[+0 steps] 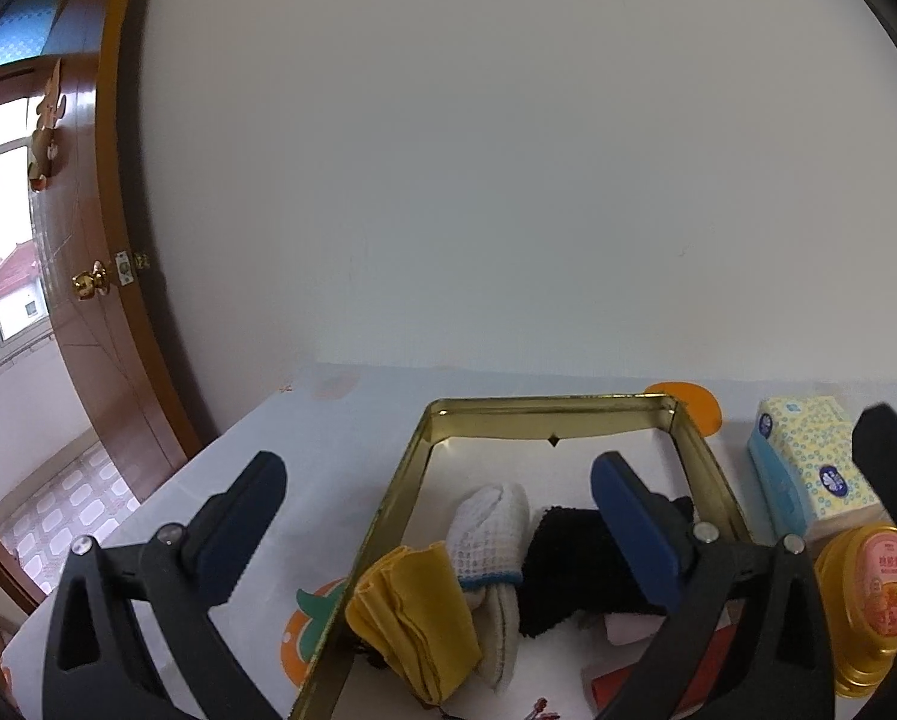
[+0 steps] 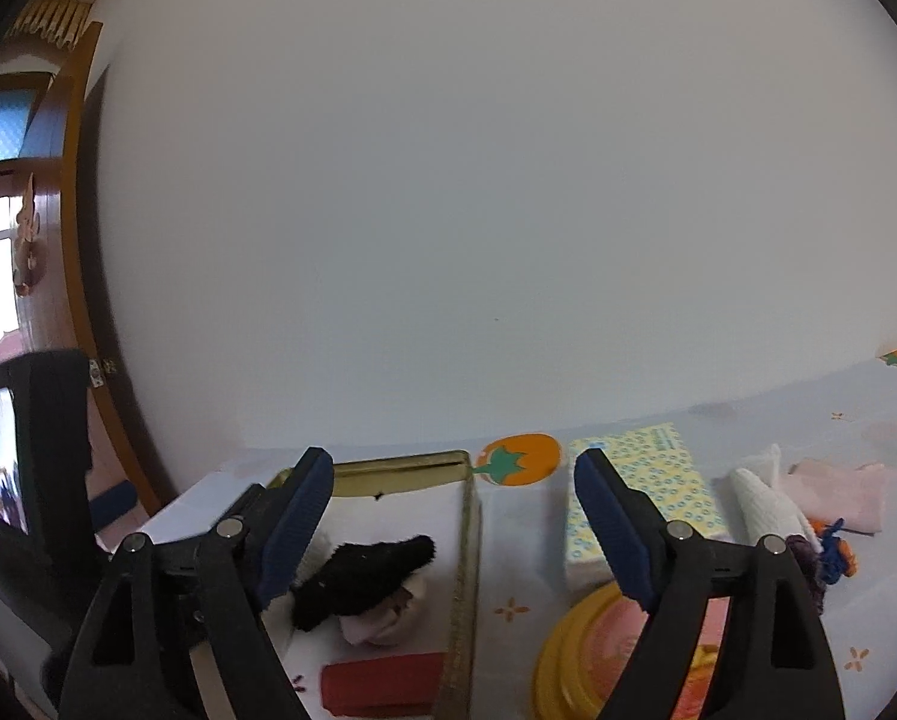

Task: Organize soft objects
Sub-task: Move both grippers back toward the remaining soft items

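Note:
A gold metal tin (image 1: 706, 468) stands open on the table. In it lie a folded yellow cloth (image 1: 418, 606), a white sock with a blue band (image 1: 490, 534), a black fuzzy cloth (image 1: 574, 570), a pale pink piece (image 2: 382, 618) and a red folded cloth (image 2: 382, 684). My left gripper (image 1: 442, 492) is open and empty above the tin's left part. My right gripper (image 2: 454, 480) is open and empty above the tin's right wall (image 2: 466, 540). On the table to the right lie a rolled white towel (image 2: 766, 504), a pink cloth (image 2: 844, 492) and a blue and orange yarn bit (image 2: 832, 546).
A yellow and blue tissue pack (image 2: 646, 492) lies right of the tin. A yellow-lidded jar (image 2: 592, 660) stands in front of it. The table (image 1: 328, 438) has a pale cloth with orange fruit prints. A white wall is behind, a wooden door (image 1: 88, 300) at left.

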A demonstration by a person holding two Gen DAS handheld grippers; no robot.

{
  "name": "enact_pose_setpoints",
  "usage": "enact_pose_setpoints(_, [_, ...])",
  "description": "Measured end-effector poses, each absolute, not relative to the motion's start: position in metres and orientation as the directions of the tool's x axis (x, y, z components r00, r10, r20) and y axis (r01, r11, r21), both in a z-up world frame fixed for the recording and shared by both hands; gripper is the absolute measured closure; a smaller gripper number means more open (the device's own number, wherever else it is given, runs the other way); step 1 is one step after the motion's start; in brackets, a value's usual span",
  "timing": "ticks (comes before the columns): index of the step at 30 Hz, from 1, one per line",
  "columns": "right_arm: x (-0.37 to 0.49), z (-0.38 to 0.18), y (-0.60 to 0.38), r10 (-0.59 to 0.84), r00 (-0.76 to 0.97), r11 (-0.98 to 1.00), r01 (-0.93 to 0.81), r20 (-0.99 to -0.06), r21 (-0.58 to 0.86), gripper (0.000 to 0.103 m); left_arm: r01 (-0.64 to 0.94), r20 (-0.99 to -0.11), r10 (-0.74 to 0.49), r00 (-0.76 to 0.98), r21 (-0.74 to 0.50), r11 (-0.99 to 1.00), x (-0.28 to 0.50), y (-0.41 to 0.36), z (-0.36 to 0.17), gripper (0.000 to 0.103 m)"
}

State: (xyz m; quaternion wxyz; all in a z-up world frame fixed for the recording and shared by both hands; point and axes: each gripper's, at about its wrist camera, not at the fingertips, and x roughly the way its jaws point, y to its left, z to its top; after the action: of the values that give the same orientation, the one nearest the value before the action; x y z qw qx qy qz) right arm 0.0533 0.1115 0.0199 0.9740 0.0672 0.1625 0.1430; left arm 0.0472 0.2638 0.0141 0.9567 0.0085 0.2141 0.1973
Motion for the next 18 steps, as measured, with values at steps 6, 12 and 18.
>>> enact_pose_setpoints(6, [0.043,0.019,0.092,0.250,0.931,0.966,-0.223,-0.265,0.128,0.018,-0.375,-0.353,0.381,0.855,0.087,0.923,0.039,0.257,0.017,0.001])
enact_pose_setpoints(12, [0.037,0.017,0.075,0.205,0.948,0.977,-0.183,-0.243,0.111,0.018,-0.380,-0.250,0.372,0.894,0.017,0.925,0.019,0.250,0.021,0.001])
enact_pose_setpoints(18, [0.030,0.016,0.070,0.169,0.955,0.985,-0.169,-0.245,0.025,0.018,-0.305,-0.197,0.274,0.941,-0.149,0.941,-0.006,0.245,0.020,0.001])
